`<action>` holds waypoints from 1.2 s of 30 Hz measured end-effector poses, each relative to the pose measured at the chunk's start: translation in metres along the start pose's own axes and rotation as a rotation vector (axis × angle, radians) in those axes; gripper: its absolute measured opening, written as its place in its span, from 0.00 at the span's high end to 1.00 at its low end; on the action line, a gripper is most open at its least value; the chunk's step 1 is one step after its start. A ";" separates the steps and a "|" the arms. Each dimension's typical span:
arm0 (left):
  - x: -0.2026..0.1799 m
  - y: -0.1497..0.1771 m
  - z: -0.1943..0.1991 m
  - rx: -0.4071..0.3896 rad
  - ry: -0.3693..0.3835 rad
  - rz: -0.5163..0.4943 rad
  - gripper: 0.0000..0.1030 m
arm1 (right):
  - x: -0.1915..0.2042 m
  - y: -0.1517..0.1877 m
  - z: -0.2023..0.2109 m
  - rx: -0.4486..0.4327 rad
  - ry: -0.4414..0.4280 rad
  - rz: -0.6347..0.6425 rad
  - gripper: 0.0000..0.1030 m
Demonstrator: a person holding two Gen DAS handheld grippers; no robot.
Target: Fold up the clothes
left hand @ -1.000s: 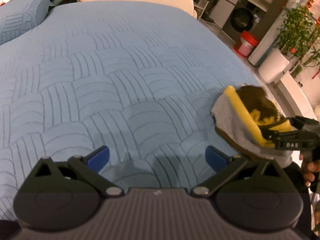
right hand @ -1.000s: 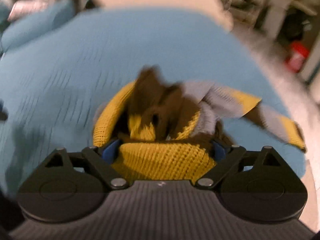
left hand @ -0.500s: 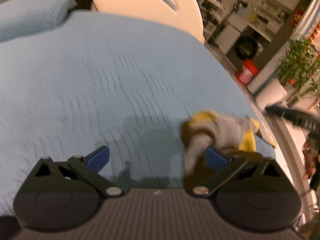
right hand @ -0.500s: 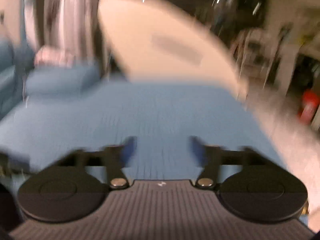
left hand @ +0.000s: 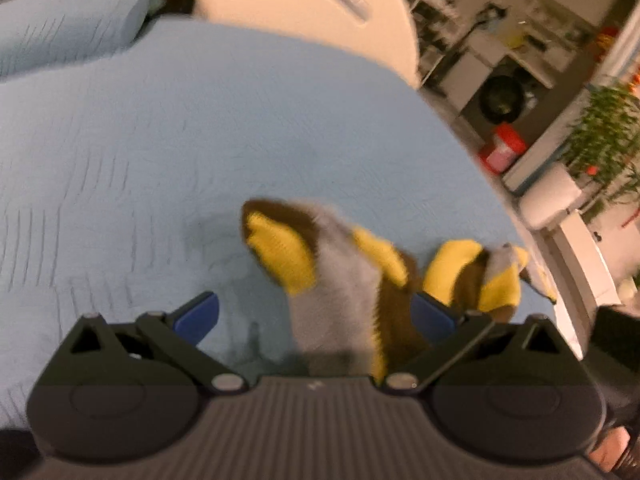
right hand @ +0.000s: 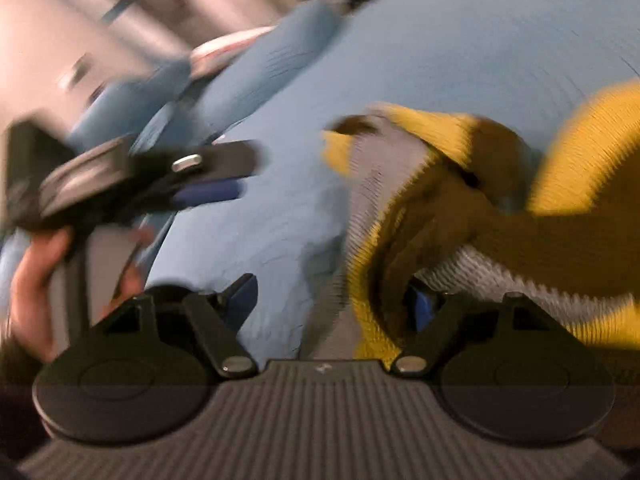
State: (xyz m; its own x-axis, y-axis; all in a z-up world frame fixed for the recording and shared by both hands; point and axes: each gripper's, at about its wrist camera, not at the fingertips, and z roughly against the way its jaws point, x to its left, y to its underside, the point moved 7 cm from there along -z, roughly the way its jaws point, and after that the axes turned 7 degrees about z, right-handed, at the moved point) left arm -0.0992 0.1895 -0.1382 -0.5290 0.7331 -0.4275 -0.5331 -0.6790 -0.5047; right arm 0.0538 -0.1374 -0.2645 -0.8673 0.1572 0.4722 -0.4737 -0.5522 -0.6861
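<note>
Both views motion-blurred, right wrist worse.

Crumpled knit garment, yellow, brown and grey [left hand: 348,280], lies bunched on the light blue textured bedspread [left hand: 160,160]. In the left wrist view it sits lower centre to lower right of frame, a yellow-tipped fold sticking up toward centre. In the right wrist view the same garment [right hand: 460,216] fills the right half.

Left gripper [left hand: 316,314]: jaws wide apart, blue pads both visible. The garment's grey and brown part lies between them, nearer the right pad, which is partly covered by cloth. No pinch visible; pads not pressing on it. The same gripper shows blurred at left of the right wrist view [right hand: 212,192], held by a bare hand [right hand: 36,280] at lower left.

Right gripper [right hand: 332,304]: jaws have just been opening and stand wide. Left blue pad is clear over bedspread; the right pad is partly buried in yellow and brown knit. Cloth lies in the right part of the gap, loose, not clamped.

Upper left of the left wrist view: blue pillow in matching fabric [left hand: 68,32]. Top centre: cream rounded headboard [left hand: 304,8]. Right edge: red bucket [left hand: 504,148], green potted plant [left hand: 608,132], dark front-loading washing machine [left hand: 500,96].
</note>
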 end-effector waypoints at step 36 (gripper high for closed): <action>0.148 0.008 -0.056 -0.176 -0.019 0.055 0.00 | -0.018 -0.006 0.006 -0.163 0.199 -0.045 0.25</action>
State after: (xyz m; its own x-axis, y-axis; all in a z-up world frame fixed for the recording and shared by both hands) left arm -0.1445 0.2944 -0.2478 -0.5675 0.6928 -0.4449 -0.3801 -0.6998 -0.6049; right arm 0.0727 -0.1419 -0.2654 -0.8501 0.3459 0.3970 -0.5169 -0.4042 -0.7546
